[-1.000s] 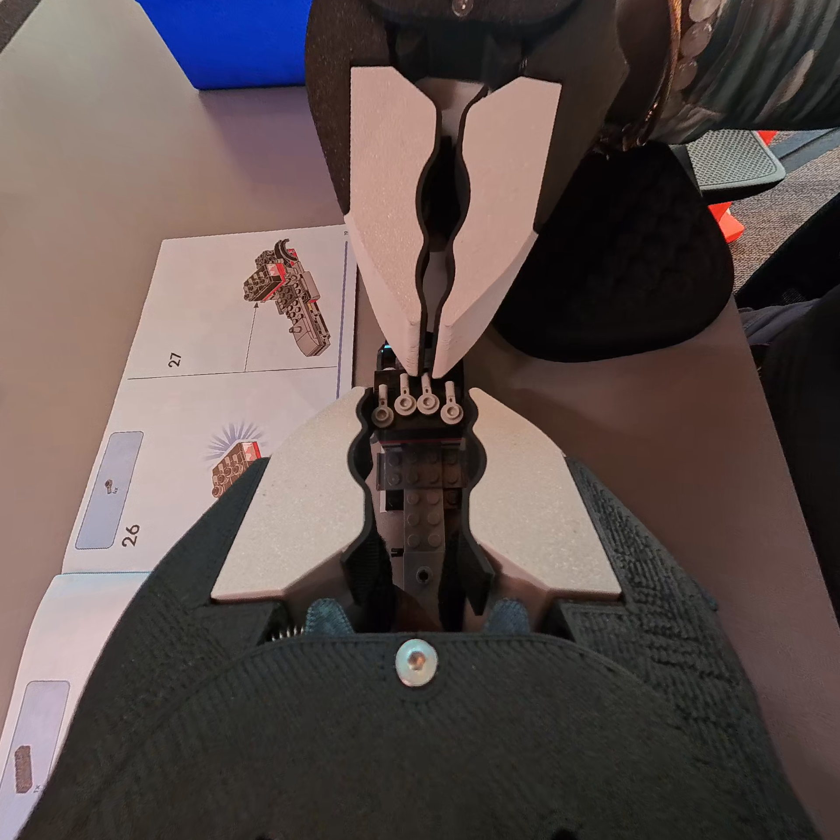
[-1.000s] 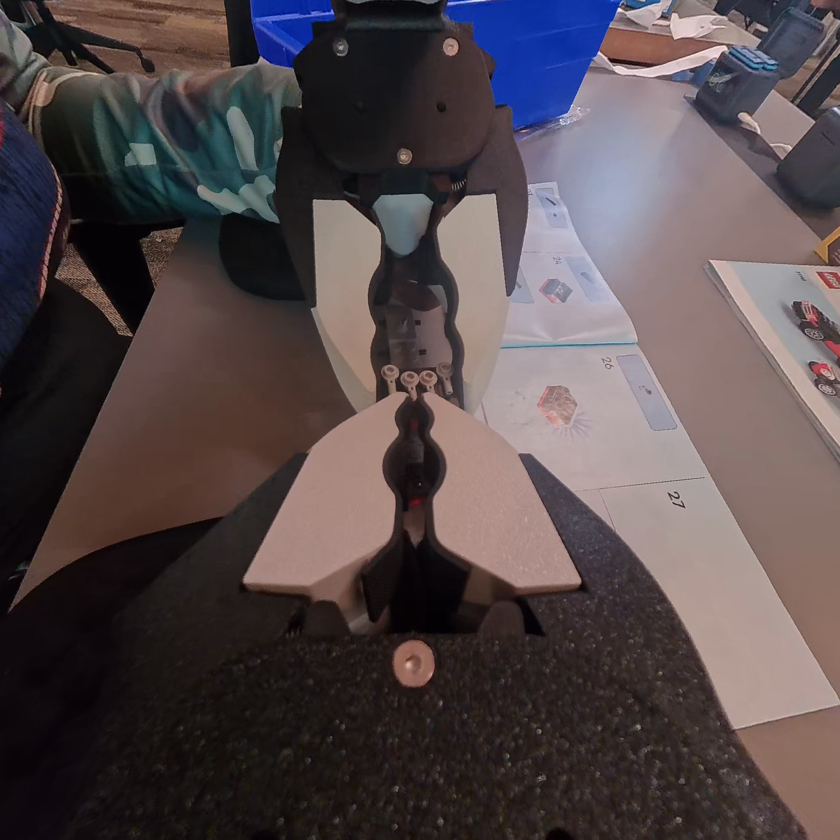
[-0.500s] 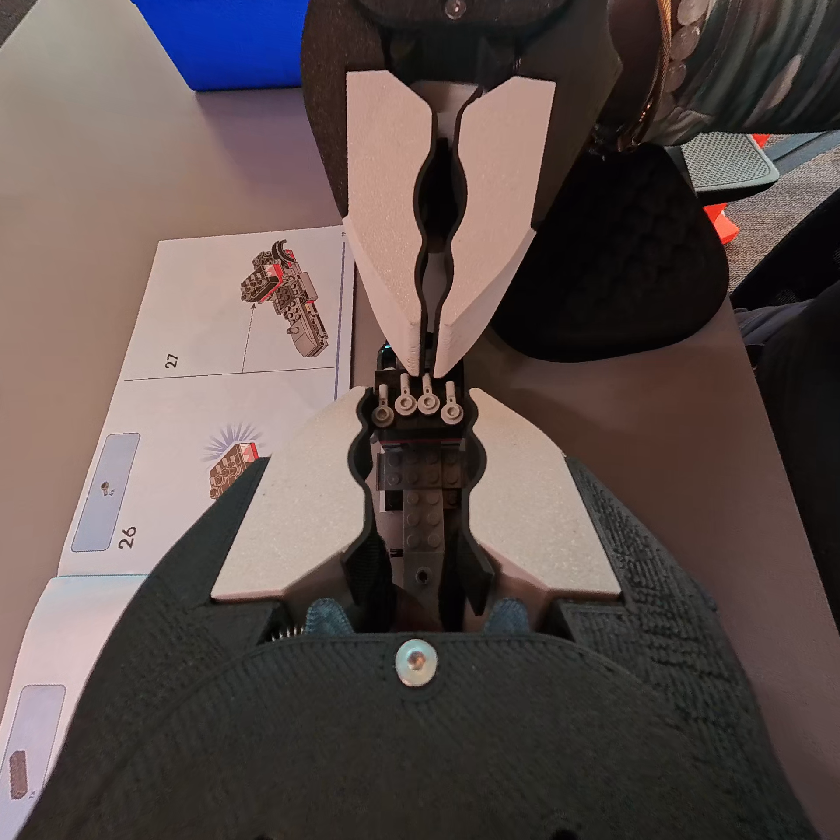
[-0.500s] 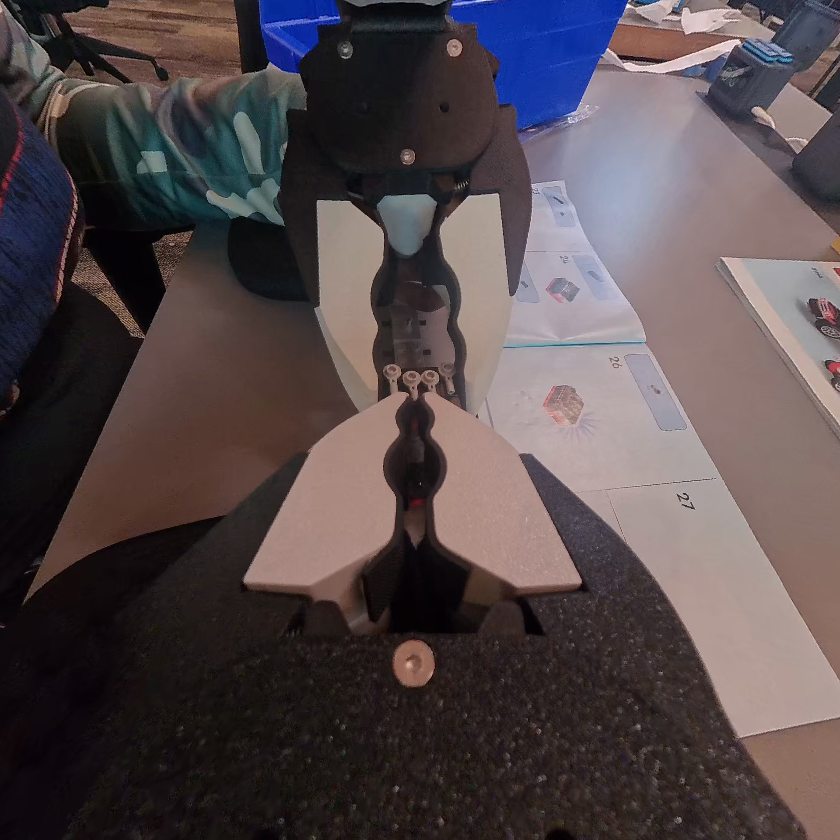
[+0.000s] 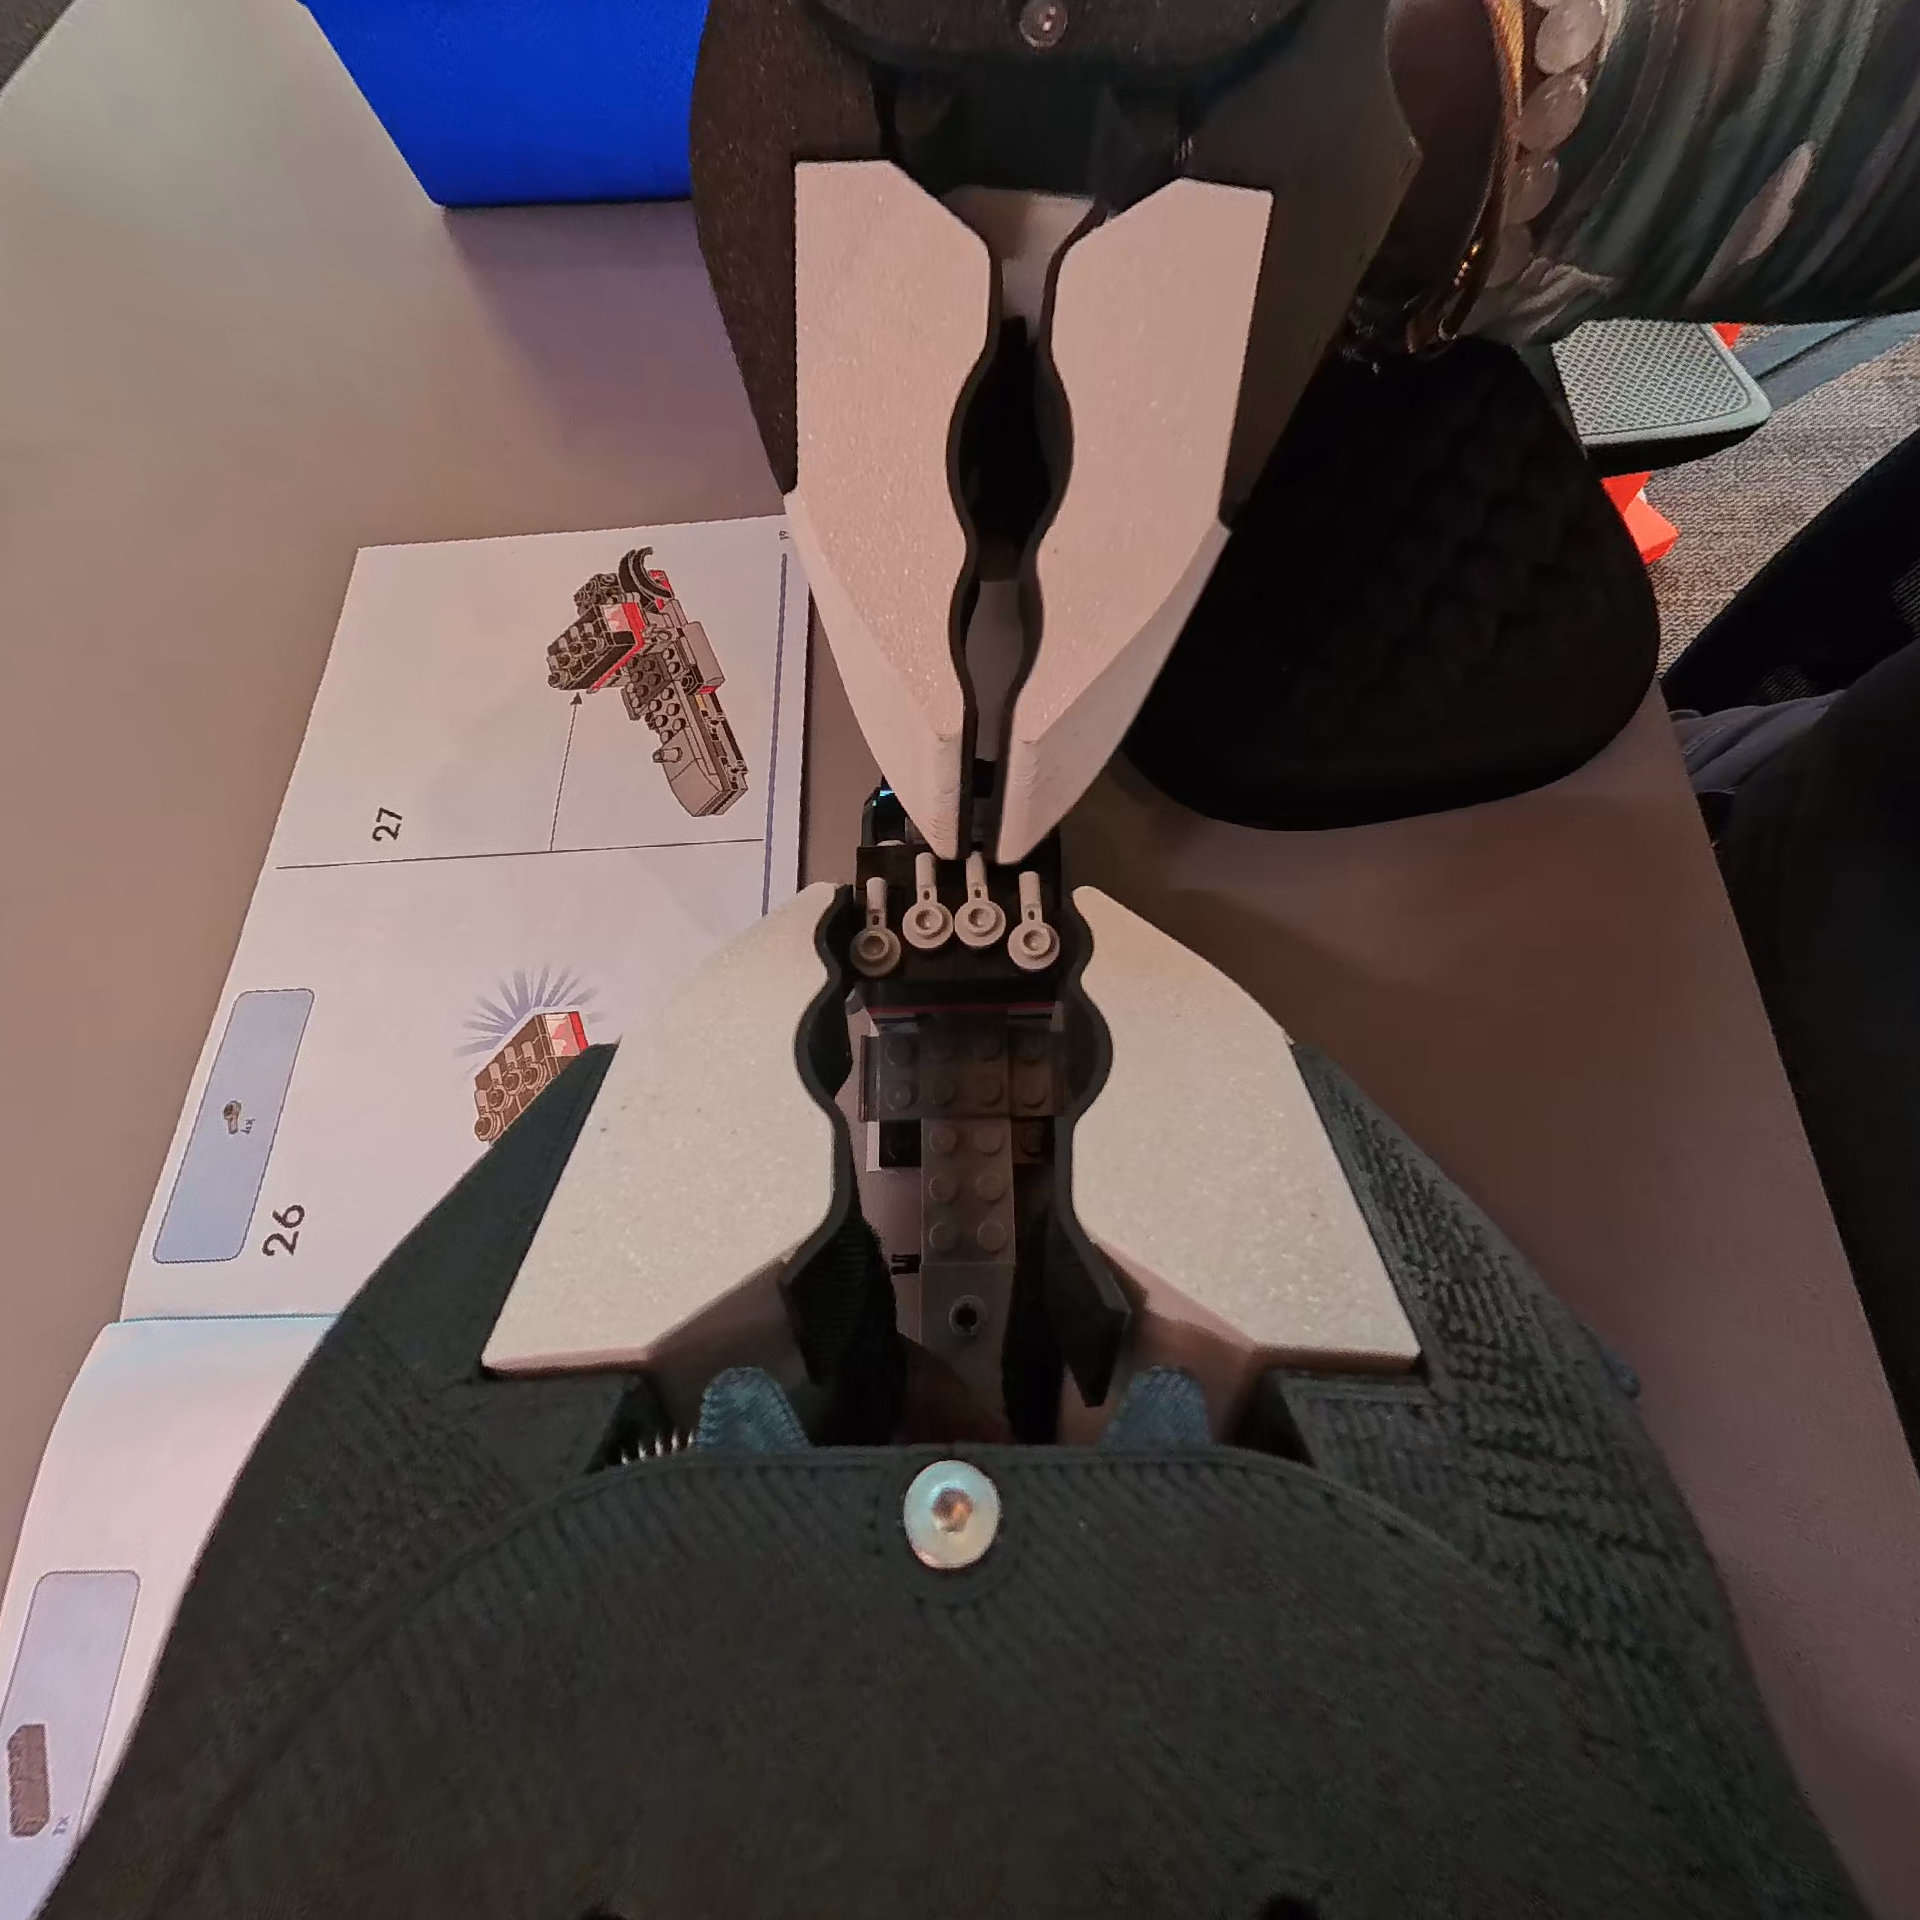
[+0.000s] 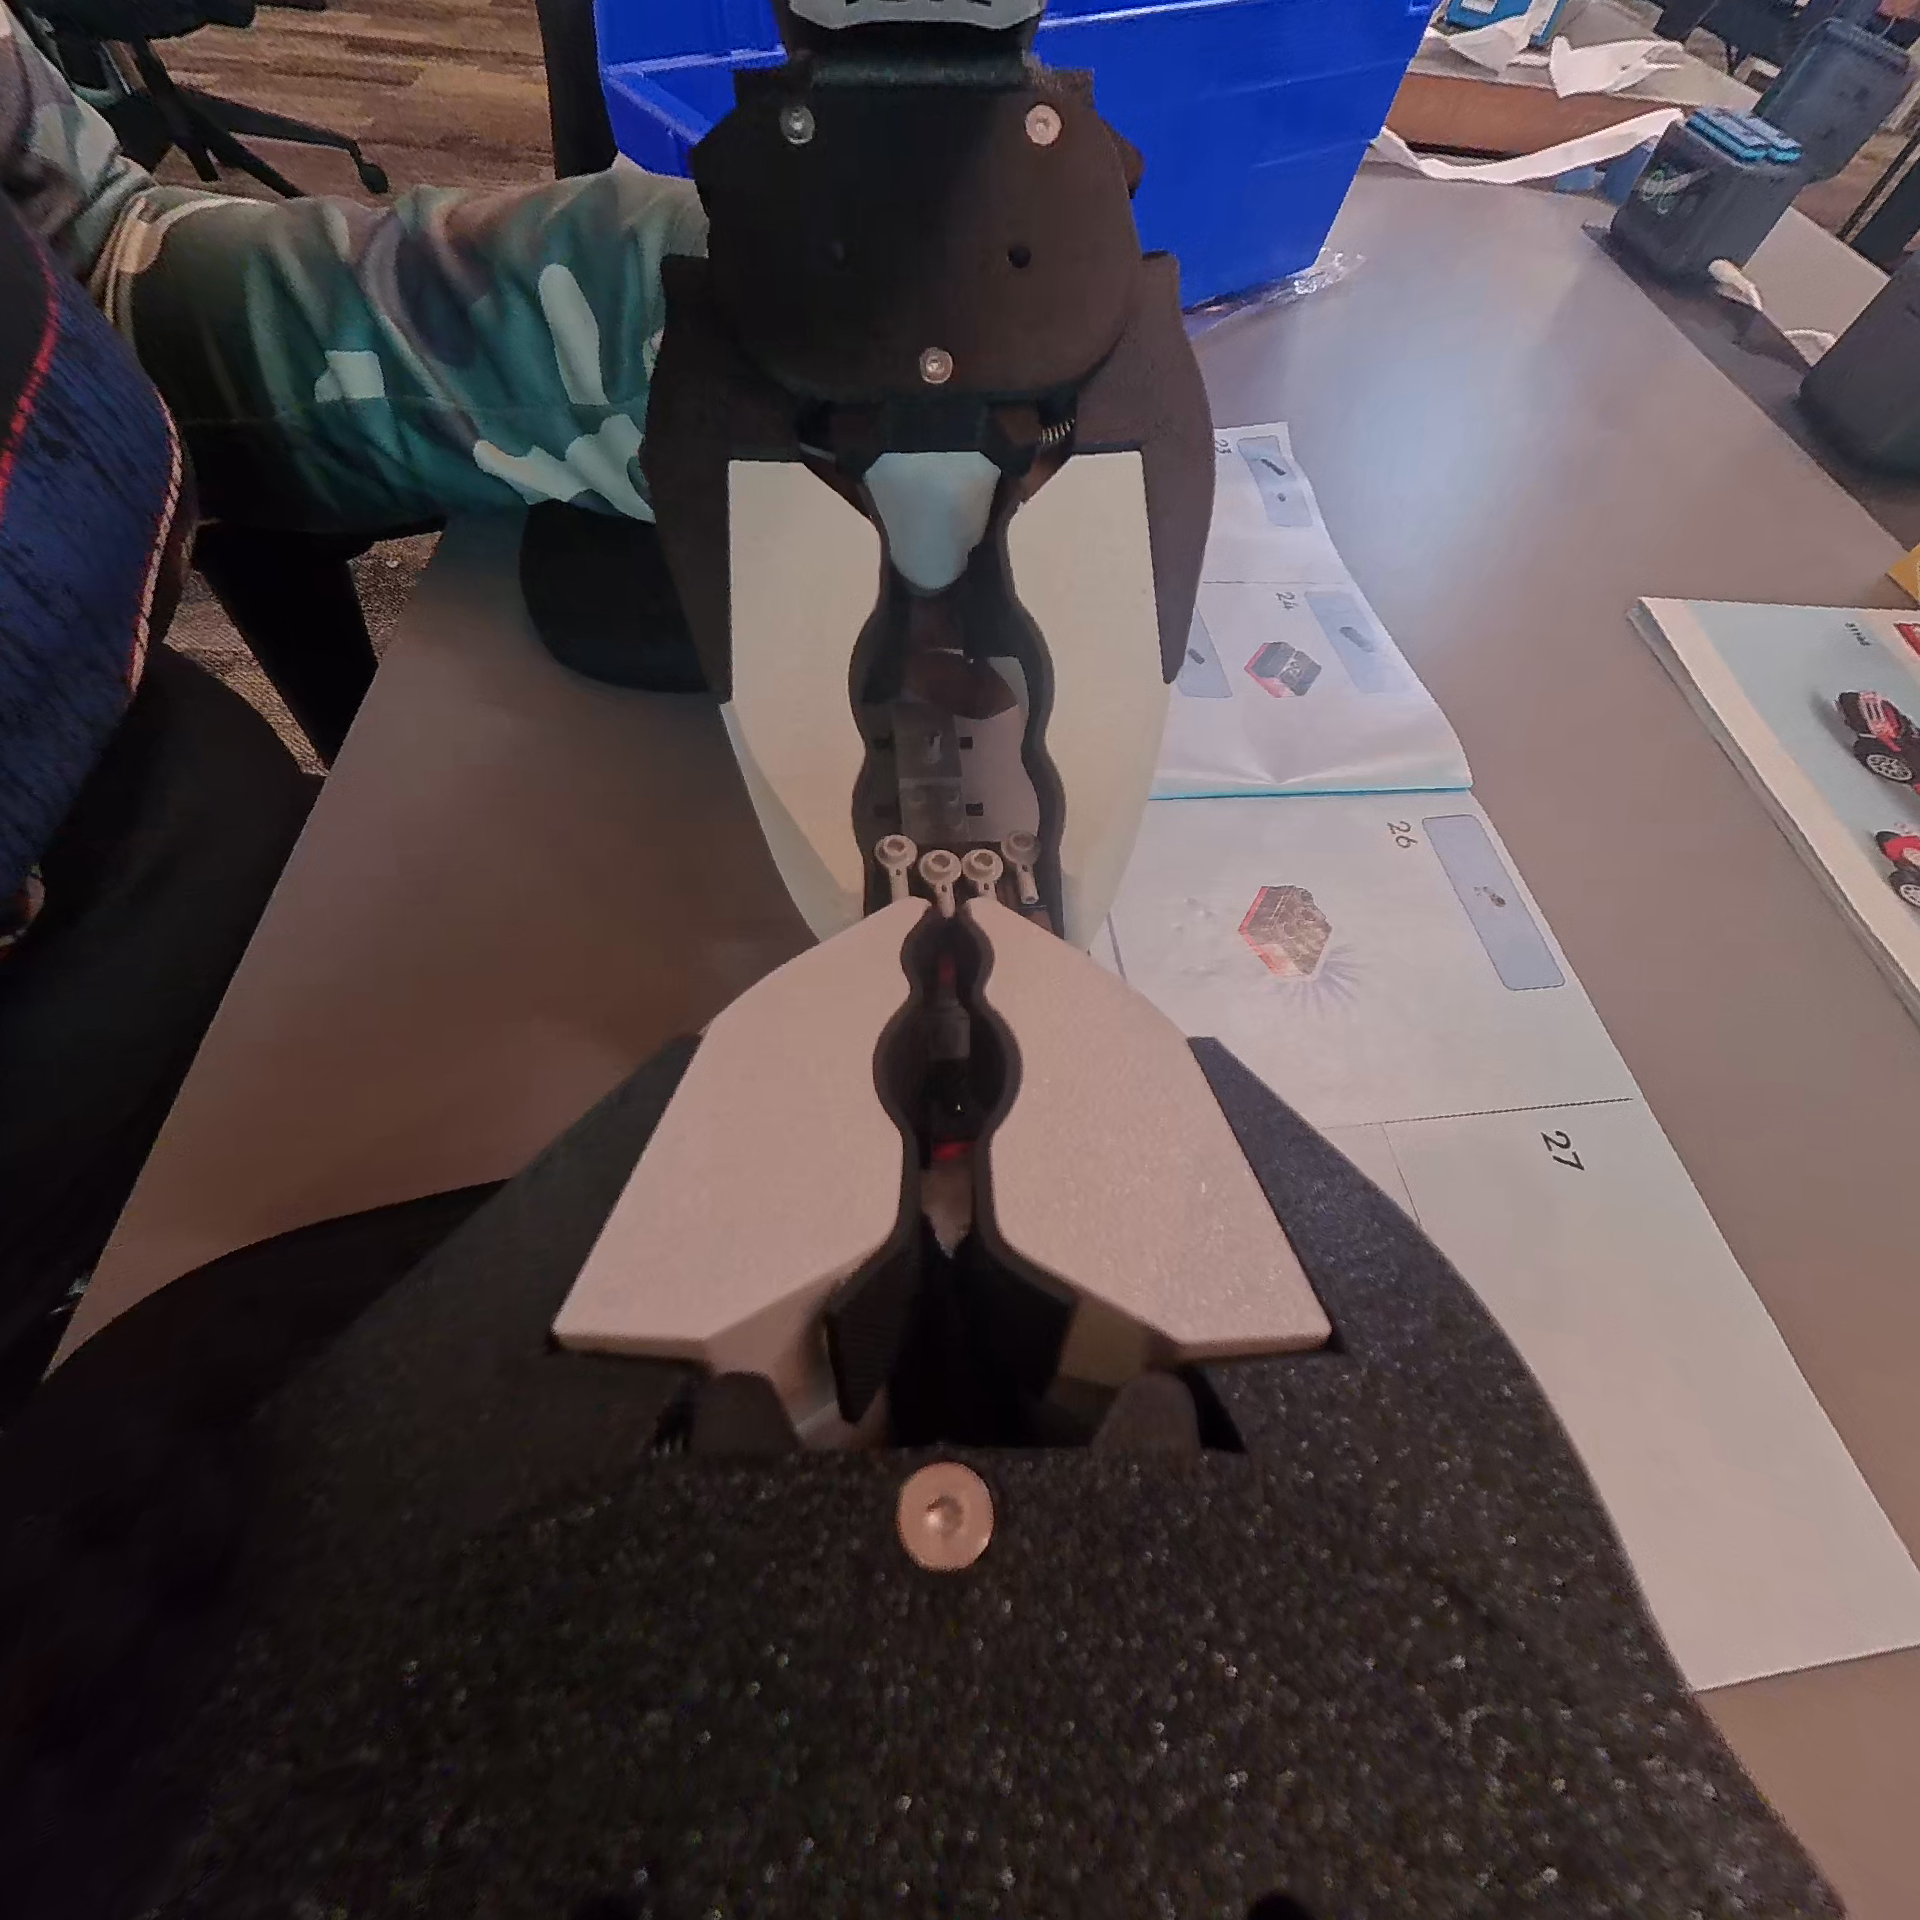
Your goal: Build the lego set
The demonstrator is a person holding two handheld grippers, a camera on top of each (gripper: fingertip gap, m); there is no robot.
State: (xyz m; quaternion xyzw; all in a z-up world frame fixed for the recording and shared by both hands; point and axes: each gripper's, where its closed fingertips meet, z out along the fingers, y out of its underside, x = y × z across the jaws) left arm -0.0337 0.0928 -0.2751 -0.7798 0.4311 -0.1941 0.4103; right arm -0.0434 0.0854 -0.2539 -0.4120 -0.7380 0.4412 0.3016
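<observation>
L claw [image 5: 956,997] is clamped on the lego model [image 5: 961,1101], a dark grey/black build held above the surface [image 5: 208,436] near its front edge; R claw [image 6: 948,914] faces it tip to tip, pressed nearly together and pinching one of the four light grey levers [image 5: 951,920] on the model's end. Open room: bare surface to L claw's left up to the blue bin [image 6: 1247,135], while the instruction sheet [image 5: 499,790] lies flat just beside the claws and a 2nd booklet [image 6: 1797,769] sits near the far edge. Sheet has printed step nos. and diagrams, not transcribed; no brand readable.
</observation>
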